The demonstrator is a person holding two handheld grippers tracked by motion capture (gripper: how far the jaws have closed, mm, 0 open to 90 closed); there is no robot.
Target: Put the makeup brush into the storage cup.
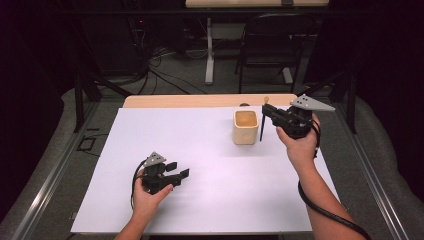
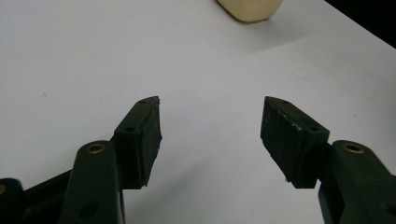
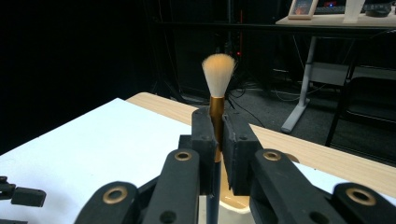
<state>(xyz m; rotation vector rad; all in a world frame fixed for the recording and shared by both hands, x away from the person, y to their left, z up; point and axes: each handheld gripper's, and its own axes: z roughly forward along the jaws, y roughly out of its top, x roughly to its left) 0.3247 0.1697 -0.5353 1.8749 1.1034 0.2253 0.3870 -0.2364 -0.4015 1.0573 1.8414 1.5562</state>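
Note:
A makeup brush (image 3: 217, 93) with pale bristles, a gold ferrule and a dark handle stands upright in my right gripper (image 3: 216, 140), whose jaws are shut on it. In the high view the brush (image 1: 263, 121) hangs just right of a cream square cup (image 1: 246, 127), with the right gripper (image 1: 270, 115) held above the sheet. My left gripper (image 1: 178, 170) rests low at the front left, open with nothing between its pads (image 2: 152, 135). The cup's base (image 2: 250, 9) sits far ahead of the left gripper (image 2: 210, 135).
A white sheet (image 1: 200, 165) covers most of the wooden table (image 1: 200, 101). Behind the table stand a dark chair (image 1: 272, 45) and a desk leg (image 1: 209, 50) among cables. Metal rails (image 1: 50, 170) run along both table sides.

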